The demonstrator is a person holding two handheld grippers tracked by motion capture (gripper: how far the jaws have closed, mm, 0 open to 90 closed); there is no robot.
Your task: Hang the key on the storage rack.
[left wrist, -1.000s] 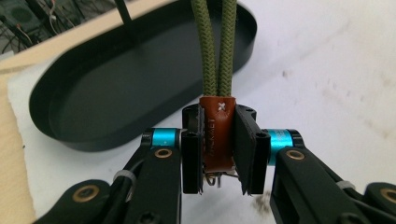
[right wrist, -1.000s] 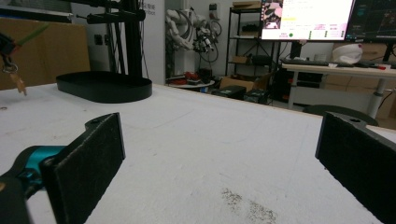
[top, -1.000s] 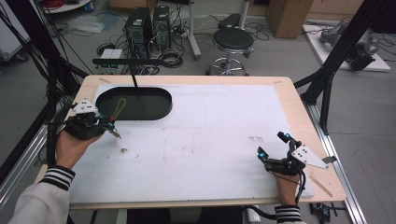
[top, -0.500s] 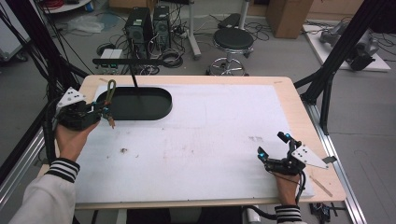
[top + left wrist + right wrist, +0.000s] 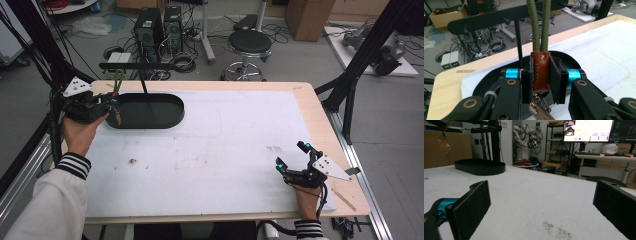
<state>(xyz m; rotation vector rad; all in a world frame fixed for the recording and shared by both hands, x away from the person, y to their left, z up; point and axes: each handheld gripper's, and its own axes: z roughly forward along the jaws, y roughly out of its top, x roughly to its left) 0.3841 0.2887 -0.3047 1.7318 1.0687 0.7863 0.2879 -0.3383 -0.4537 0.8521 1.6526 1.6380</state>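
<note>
My left gripper [image 5: 111, 103] [image 5: 540, 82] is shut on a keychain's brown leather tab [image 5: 540, 72]. From the tab an olive green cord loop [image 5: 539, 25] rises, and metal keys [image 5: 539, 110] hang below it. I hold it at the left end of a black oval tray [image 5: 146, 111], under a black stand's horizontal bar [image 5: 137, 65] [image 5: 489, 18]. The stand's thin post [image 5: 518, 41] rises from the tray. Near the table's front right, my right gripper [image 5: 291, 159] [image 5: 541, 205] rests open with nothing between its pads.
A white mat [image 5: 210, 145] covers the wooden table [image 5: 327, 130]. Small dark smudges [image 5: 132, 161] mark the mat. A stool [image 5: 249, 44] and computer towers [image 5: 159, 25] stand on the floor beyond the far edge. Black frame struts [image 5: 367, 55] rise at the right.
My left gripper has carried the keychain up and back, from the mat beside the tray to the tray's left end under the bar. The right gripper has stayed still.
</note>
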